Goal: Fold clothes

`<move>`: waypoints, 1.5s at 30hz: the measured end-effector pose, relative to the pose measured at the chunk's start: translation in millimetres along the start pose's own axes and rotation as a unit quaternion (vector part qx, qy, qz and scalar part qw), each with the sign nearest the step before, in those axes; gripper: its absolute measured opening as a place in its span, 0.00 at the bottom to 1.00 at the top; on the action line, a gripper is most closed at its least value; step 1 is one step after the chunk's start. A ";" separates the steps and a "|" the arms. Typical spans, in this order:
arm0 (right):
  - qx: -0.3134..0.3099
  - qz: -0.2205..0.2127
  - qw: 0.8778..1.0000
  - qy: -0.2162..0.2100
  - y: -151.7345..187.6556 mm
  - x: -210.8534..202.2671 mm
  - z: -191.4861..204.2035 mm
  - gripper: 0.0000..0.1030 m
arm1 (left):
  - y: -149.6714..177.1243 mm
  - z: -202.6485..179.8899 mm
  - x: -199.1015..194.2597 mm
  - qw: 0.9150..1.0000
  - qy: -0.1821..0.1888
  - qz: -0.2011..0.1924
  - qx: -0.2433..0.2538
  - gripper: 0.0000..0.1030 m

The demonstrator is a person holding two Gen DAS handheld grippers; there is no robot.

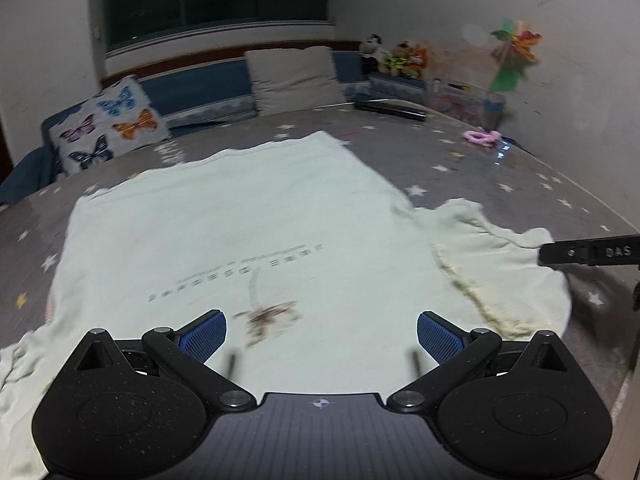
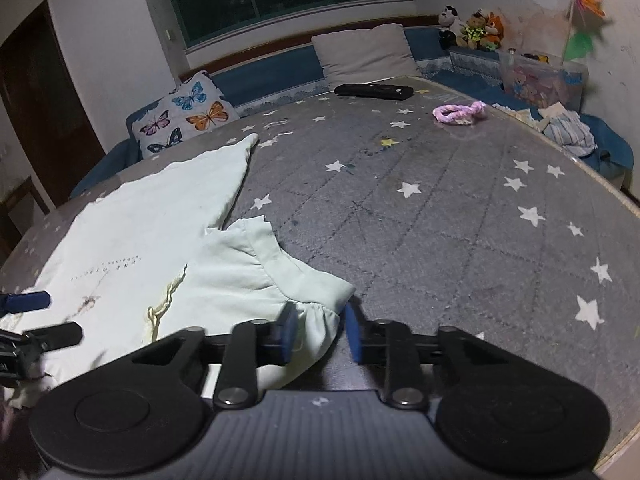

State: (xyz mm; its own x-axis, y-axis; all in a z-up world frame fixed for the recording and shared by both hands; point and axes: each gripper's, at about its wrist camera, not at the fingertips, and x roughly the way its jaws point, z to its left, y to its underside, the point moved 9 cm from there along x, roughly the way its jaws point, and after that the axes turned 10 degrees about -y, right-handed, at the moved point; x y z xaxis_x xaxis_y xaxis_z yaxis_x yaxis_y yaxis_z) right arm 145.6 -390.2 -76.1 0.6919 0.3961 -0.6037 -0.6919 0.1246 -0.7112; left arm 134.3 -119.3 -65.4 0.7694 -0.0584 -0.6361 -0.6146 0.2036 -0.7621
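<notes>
A pale green T-shirt (image 1: 248, 216) lies spread flat on the grey star-print mattress (image 2: 460, 216), printed side up, with the collar end nearest me. My left gripper (image 1: 320, 336) hovers open and wide over the shirt's near end, nothing between its blue pads (image 1: 204, 336). In the right wrist view its fingers show at the left edge as the left gripper (image 2: 40, 318). My right gripper (image 2: 318, 332) is open at the shirt's right sleeve (image 2: 256, 280). The sleeve's gathered hem lies in the gap between the pads, which stand apart. One right finger (image 1: 588, 252) reaches the sleeve edge in the left wrist view.
A black remote (image 2: 374, 91) and a pink fabric band (image 2: 460, 112) lie on the far part of the mattress. A butterfly pillow (image 2: 184, 114) and a grey pillow (image 2: 364, 54) lean at the back. Plush toys (image 2: 472, 26), a plastic box (image 2: 540, 80) and loose clothes (image 2: 568, 130) sit at the right.
</notes>
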 end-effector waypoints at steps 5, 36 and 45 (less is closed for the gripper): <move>0.016 -0.009 1.000 -0.013 -1.0 -5.0 -0.9 0.08 | -5.0 -25.5 3.0 1.000 0.018 -0.001 0.020 1.00; -0.155 0.066 0.964 -0.206 -0.6 20.5 178.0 0.14 | 13.9 -1.3 1.0 1.000 0.020 0.007 0.016 1.00; -0.155 0.049 0.972 -0.167 -22.1 10.7 146.1 0.15 | 4.9 13.0 -4.1 1.000 0.012 -0.004 -0.002 1.00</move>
State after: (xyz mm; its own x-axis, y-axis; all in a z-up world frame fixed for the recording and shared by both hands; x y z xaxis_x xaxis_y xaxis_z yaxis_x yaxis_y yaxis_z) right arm 138.1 -255.8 -14.2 0.4851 0.6718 -0.5598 -0.6189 -0.1885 -0.7625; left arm 130.3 -105.4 -65.0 0.7702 -0.0844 -0.6321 -0.6084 0.2000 -0.7680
